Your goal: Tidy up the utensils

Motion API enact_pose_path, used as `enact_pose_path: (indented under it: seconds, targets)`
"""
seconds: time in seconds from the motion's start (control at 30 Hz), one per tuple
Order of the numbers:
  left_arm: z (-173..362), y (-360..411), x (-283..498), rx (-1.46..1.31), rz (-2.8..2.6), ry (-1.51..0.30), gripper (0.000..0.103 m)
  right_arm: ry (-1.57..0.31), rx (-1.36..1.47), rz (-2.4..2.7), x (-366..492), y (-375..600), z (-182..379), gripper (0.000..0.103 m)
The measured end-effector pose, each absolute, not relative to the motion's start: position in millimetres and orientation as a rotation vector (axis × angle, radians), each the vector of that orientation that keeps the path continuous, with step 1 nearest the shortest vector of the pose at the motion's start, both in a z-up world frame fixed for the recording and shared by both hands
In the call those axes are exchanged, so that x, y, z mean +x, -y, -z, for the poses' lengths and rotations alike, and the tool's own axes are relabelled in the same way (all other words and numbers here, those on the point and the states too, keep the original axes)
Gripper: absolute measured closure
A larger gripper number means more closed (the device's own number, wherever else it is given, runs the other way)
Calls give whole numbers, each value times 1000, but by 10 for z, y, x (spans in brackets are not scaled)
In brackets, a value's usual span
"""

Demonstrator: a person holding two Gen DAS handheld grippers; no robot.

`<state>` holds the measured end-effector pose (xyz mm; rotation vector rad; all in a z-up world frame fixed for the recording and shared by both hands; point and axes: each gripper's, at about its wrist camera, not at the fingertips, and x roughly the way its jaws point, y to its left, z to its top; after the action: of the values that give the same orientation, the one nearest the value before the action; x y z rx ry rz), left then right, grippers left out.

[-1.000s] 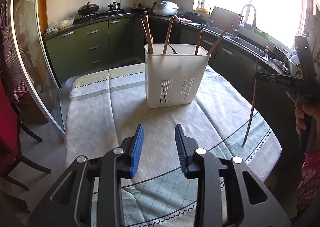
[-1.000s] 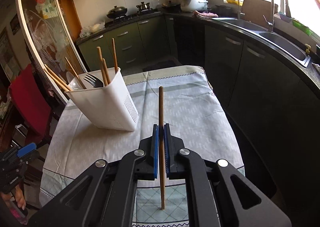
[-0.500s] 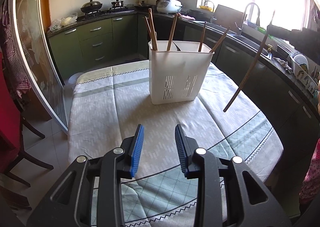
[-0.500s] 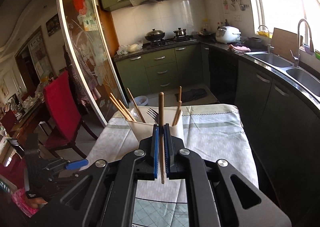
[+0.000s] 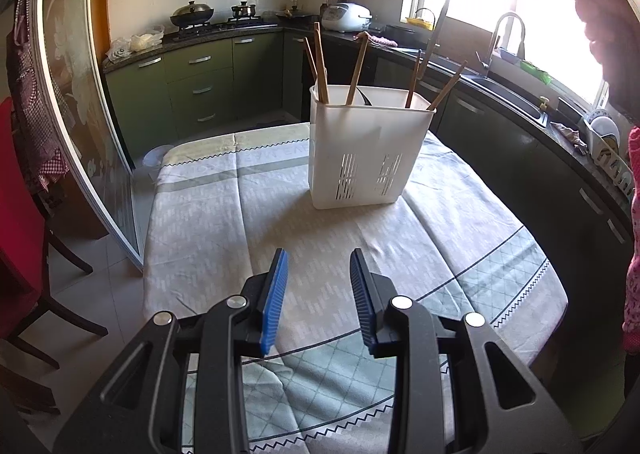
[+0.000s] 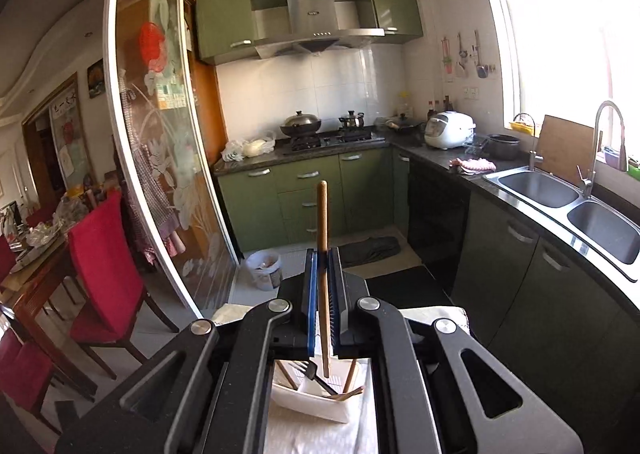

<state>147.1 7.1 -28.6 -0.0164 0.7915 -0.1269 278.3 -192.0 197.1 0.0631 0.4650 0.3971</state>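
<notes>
Pinching an upright chopstick (image 6: 322, 254), the right hand-held gripper (image 6: 324, 294) hangs above the utensil holder (image 6: 320, 402).

Right gripper (image 6: 323, 318) w/ chopstick (image 6: 322, 254) rose off the bench. It's now high over the utensil holder (image 6: 316, 400), stick's tip above it.

We see a white slotted utensil holder (image 5: 362, 158) upright on the table, with wooden chopsticks (image 5: 321, 64) leaning inside. Above it hangs one more brown chopstick (image 6: 322, 274), nearly vertical.
</notes>
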Motion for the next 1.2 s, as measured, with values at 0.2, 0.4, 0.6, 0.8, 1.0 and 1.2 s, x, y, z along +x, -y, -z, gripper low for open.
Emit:
enact_pose_path:
  seconds: [0.2, 0.4, 0.6, 0.8, 1.0, 1.2]
  targets:
    - [312, -62, 1430, -22, 115, -785, 72, -630, 69, -404, 3272, 1833, -1195, 97]
    - [369, -15, 1397, -59, 124, -801, 72, -706, 21, -415, 3412, 1642, -633, 90]
    - [351, 57, 1302, -73, 111, -777, 64, -543, 9, -459, 2771, 1767, -881, 72]
    - [339, 146, 1182, -84, 95, -748, 61, -392, 14, -451, 1765, 2197, -852, 52]
    - [462, 277, 1028, -88, 75, -736, 46, -402, 6, -371, 1041, 2603, -154, 30]
    - [589, 373, 840, -112, 54, -700, 24, -401, 29, -330, 536, 2839, 389, 10]
